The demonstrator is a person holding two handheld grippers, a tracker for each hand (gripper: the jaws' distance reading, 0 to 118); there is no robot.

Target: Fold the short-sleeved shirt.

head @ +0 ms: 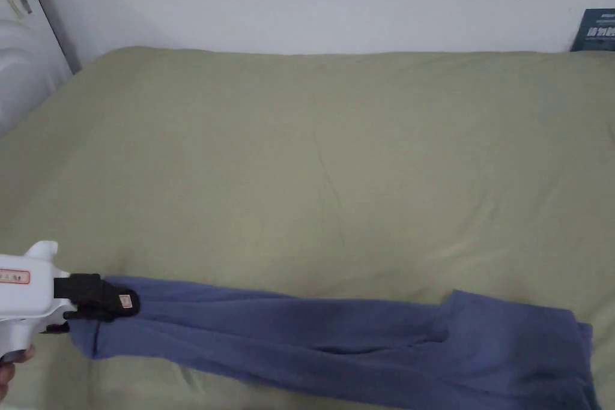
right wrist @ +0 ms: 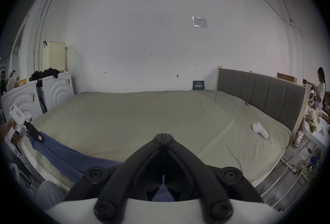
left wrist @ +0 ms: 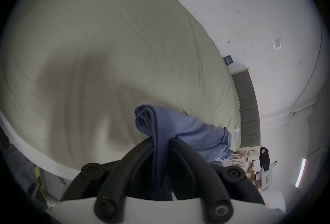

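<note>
A blue short-sleeved shirt point(head: 336, 333) lies bunched into a long strip along the near edge of the olive-green bed point(head: 312, 153). My left gripper point(head: 129, 303) is shut on the shirt's left end. In the left gripper view, folded layers of the shirt point(left wrist: 160, 126) pass between the tips of the left gripper point(left wrist: 161, 138). The right gripper view has the left gripper point(right wrist: 40, 137) at far left, with the shirt point(right wrist: 71, 156) running from it. My right gripper point(right wrist: 163, 134) has its jaws pressed together with nothing between them. The left gripper view shows the right gripper point(left wrist: 263, 149) held off past the bed's edge.
A small white sock-like item point(right wrist: 260, 130) lies on the bed near the grey headboard point(right wrist: 259, 95). White appliances point(right wrist: 57, 88) and a cream basket point(right wrist: 53, 56) stand left of the bed. A person point(right wrist: 320, 92) stands beyond the headboard. Cables point(right wrist: 303, 170) lie on the floor at right.
</note>
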